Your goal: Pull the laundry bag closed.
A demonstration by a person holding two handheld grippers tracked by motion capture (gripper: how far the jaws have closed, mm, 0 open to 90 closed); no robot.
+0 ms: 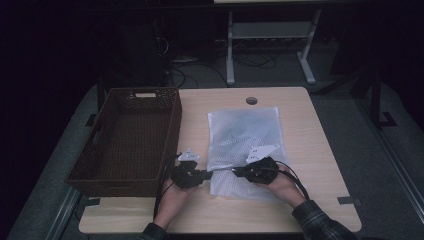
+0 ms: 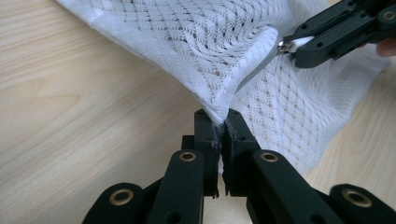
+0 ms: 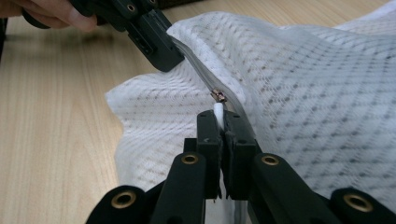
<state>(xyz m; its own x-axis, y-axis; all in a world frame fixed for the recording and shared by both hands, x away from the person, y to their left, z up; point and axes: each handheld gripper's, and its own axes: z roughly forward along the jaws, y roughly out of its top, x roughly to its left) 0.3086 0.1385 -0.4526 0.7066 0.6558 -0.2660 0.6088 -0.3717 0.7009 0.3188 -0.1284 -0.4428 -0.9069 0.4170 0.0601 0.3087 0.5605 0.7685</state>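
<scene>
High view, setting: a person's two hands work at a light wooden table (image 1: 310,150), each holding a gripper over the near edge of a white mesh bag (image 1: 245,135).
Mesh bag, place: it lies flat on the table to the right of a brown woven basket (image 1: 127,140), its near-left part lifted off the wood between the two grippers.
Left gripper (image 1: 206,174): jaws clenched on the bag's corner; in the left gripper view the mesh bunches into a peak where the pads pinch it (image 2: 222,122).
Reason for that hold: judged an anchor, keeping the zipper line taut so the slider can travel rather than drag the fabric along.
Right gripper (image 1: 236,171): jaws pressed together on the white zipper pull tab (image 3: 218,113), just below the small metal slider (image 3: 218,96).
Zipper line (image 3: 198,70): it runs from the slider up to the left gripper, stretched nearly straight between the two grips.
Spacing: the gripper tips stand close together, so the slider sits near the anchored end.
Basket: empty and open-topped, just beside the bag; likely the place meant for the bag afterwards.
Step in hand: working the zipper along the bag's edge; which direction it is to run cannot be told.
</scene>
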